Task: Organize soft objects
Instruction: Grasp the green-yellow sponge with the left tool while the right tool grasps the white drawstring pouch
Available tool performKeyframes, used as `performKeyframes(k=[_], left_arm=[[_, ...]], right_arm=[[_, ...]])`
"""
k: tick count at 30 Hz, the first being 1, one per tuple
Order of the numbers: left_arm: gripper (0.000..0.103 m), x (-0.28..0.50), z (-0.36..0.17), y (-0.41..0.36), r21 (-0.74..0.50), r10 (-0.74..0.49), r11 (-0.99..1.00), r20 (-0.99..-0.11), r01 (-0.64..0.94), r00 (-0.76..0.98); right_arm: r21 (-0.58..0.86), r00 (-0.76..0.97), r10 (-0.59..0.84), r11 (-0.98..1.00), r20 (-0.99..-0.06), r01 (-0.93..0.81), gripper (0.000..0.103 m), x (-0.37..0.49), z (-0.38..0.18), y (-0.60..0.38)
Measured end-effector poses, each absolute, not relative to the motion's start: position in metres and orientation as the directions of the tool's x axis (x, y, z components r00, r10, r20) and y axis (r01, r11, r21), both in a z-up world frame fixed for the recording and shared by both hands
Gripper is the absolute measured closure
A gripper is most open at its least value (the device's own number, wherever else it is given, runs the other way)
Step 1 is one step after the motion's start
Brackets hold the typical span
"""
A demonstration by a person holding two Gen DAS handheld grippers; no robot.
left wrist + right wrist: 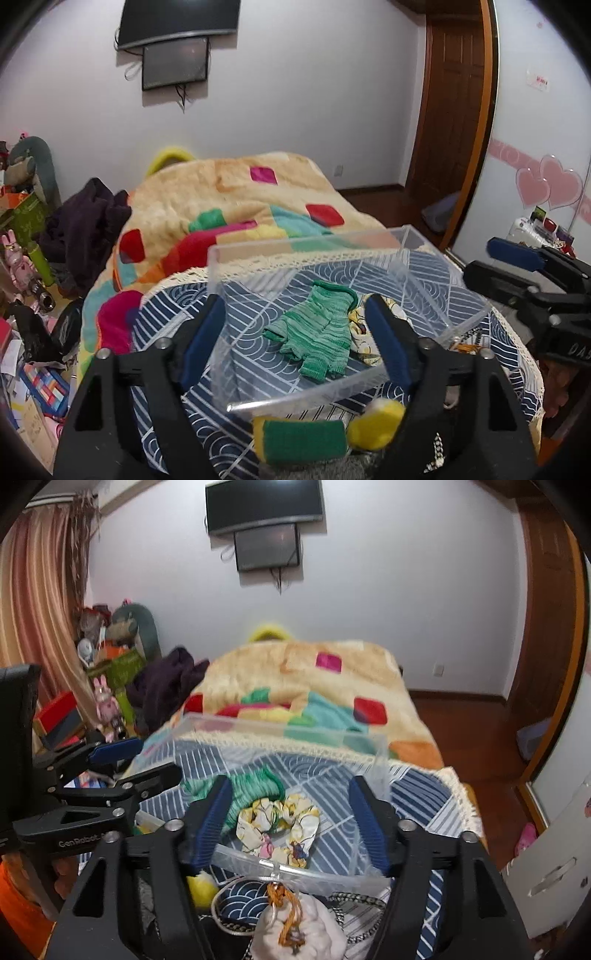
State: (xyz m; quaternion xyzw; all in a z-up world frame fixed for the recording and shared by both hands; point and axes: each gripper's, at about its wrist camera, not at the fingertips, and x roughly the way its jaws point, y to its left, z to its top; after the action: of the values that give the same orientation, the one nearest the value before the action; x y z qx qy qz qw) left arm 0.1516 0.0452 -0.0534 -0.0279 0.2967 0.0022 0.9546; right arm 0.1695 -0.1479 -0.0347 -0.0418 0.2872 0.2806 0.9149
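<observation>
A clear plastic box (221,273) stands on a blue patterned cloth. In it lie a green knit glove (317,328) and a floral scrunchie (280,823). My left gripper (295,332) is open and empty, with its jaws spread above the box over the glove. My right gripper (291,819) is open and empty over the scrunchie, and shows at the right of the left wrist view (517,266). Near the box front lie a green-and-yellow sponge (299,439), a yellow soft object (376,424) and a white drawstring pouch (299,926).
The cloth-covered table (166,317) stands before a bed with a colourful blanket (229,192). Clutter and toys (26,258) fill the floor at the left. A wooden door (454,110) and a wardrobe with pink hearts (546,184) stand at the right.
</observation>
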Motion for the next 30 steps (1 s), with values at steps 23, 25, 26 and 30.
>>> performKeyframes(k=[23,25,26,30], left_arm=[[0.02,0.093,-0.117,0.045,-0.07,0.011,0.995,-0.617,-0.069,0.787],[0.027,0.094,-0.123,0.048,-0.089,-0.005,0.994,-0.633,-0.067,0.774],[0.032,0.095,-0.126,0.049,-0.097,-0.01,0.993,-0.64,-0.068,0.768],[0.049,0.099,-0.134,0.055,-0.129,-0.041,0.99,-0.656,-0.058,0.753]], right_arm=[[0.194,0.617,0.489,0.854,-0.616,-0.483,0.022,0.127,-0.094,-0.184],[0.196,0.6,0.488,0.851,-0.634,-0.486,0.025,0.126,-0.103,-0.182],[0.194,0.593,0.487,0.851,-0.641,-0.489,0.031,0.124,-0.106,-0.182],[0.193,0.568,0.485,0.846,-0.664,-0.497,0.052,0.123,-0.115,-0.18]])
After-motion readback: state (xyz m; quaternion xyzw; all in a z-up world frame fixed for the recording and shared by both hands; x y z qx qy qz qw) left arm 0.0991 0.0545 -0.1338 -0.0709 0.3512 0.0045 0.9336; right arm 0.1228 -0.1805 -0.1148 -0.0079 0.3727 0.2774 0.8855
